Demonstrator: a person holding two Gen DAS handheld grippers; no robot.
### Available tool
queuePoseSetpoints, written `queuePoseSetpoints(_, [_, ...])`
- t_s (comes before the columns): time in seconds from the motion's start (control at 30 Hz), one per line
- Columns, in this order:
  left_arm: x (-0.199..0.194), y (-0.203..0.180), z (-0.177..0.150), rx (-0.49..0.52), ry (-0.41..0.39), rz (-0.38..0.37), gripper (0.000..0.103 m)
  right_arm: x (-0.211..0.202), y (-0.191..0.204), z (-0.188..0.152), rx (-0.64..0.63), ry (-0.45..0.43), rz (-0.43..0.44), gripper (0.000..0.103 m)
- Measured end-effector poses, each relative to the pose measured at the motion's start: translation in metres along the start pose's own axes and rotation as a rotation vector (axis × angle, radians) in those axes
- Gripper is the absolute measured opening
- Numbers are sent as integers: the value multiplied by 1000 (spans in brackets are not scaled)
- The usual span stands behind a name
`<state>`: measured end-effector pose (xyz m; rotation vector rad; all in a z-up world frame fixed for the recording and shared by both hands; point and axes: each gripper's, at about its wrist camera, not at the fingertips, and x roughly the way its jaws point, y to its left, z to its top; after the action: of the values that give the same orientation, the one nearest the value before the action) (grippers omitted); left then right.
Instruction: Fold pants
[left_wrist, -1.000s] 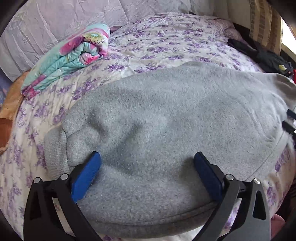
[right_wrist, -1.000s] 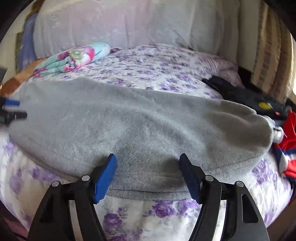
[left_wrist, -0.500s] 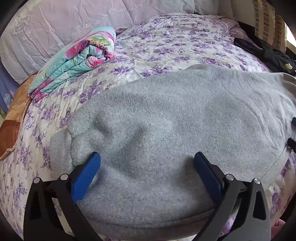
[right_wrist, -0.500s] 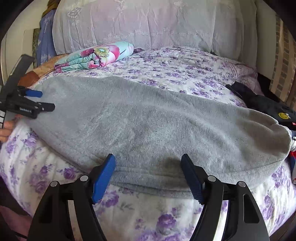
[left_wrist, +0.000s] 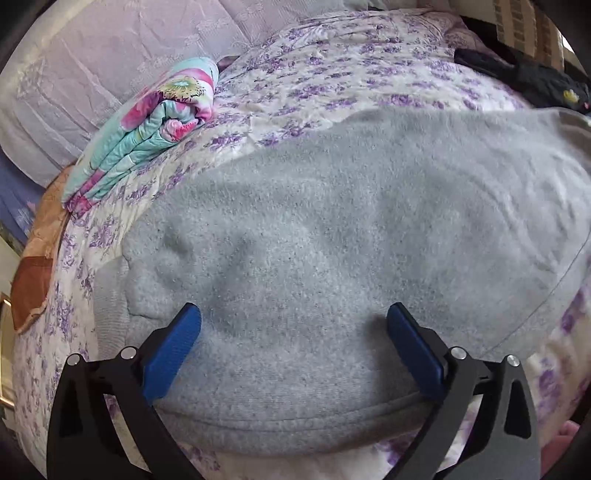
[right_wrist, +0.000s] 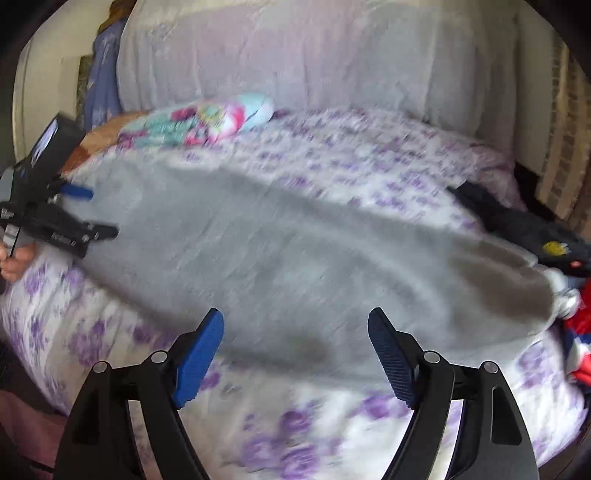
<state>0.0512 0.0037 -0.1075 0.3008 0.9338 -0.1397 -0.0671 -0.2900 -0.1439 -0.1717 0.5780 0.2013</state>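
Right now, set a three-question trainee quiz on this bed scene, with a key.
1. True or false: the grey pants lie spread on the floral bedsheet.
2. What lies beside the pillows at the bed's far left? A) a folded colourful blanket B) a laundry basket C) a pair of shoes
3. In the right wrist view, is any cloth between the right gripper fingers?

Key
1. True.
2. A, the folded colourful blanket.
3. No. Its jaws have just been opening and stand wide above the near edge of the pants, pressing on nothing. The left gripper is open too, over the pants.
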Motion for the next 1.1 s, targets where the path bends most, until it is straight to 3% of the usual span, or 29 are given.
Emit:
queuePoseSetpoints(0.1, [-28,-9,19,2,-103,-54,99,-8,-32,24,55,-95,-72,81])
queuePoseSetpoints(0.23, [-47,-47,47,29,-193,-154,99,9,-79,43,116,-139,-203,81])
queuePoseSetpoints(0.33, [-34,-84,61,60,-175,-243,99,31,-124,41,210,-97,-216,81])
queuePoseSetpoints(0.4, [-8,-103,63,80,-93,-264,99,65,-156,27,266,34,-284,82])
queuePoseSetpoints(0.43, [12,-111,62,83,-29,-240,99,86,-172,15,292,113,-263,82])
queuePoseSetpoints(0.47, [36,-114,57,61,37,-242,99,89,-180,14,326,128,-228,82])
queuePoseSetpoints(0.53, [43,-101,52,-12,15,-312,99,70,-171,23,309,75,-243,81])
queuePoseSetpoints(0.6, [39,-100,54,10,37,-303,99,41,-159,27,309,-6,-239,82])
queuePoseSetpoints(0.73, [31,-92,57,11,78,-294,99,-34,-170,2,528,-186,-208,83])
queuePoseSetpoints(0.87, [8,-104,71,67,27,-240,99,-63,-202,-56,847,-255,-115,83])
queuePoseSetpoints(1.0, [-17,-146,93,142,-28,-356,99,-64,-216,-89,967,-248,-86,83])
queuePoseSetpoints(1.1, [-25,-188,112,199,-60,-429,99,-52,-226,-101,1044,-259,59,83])
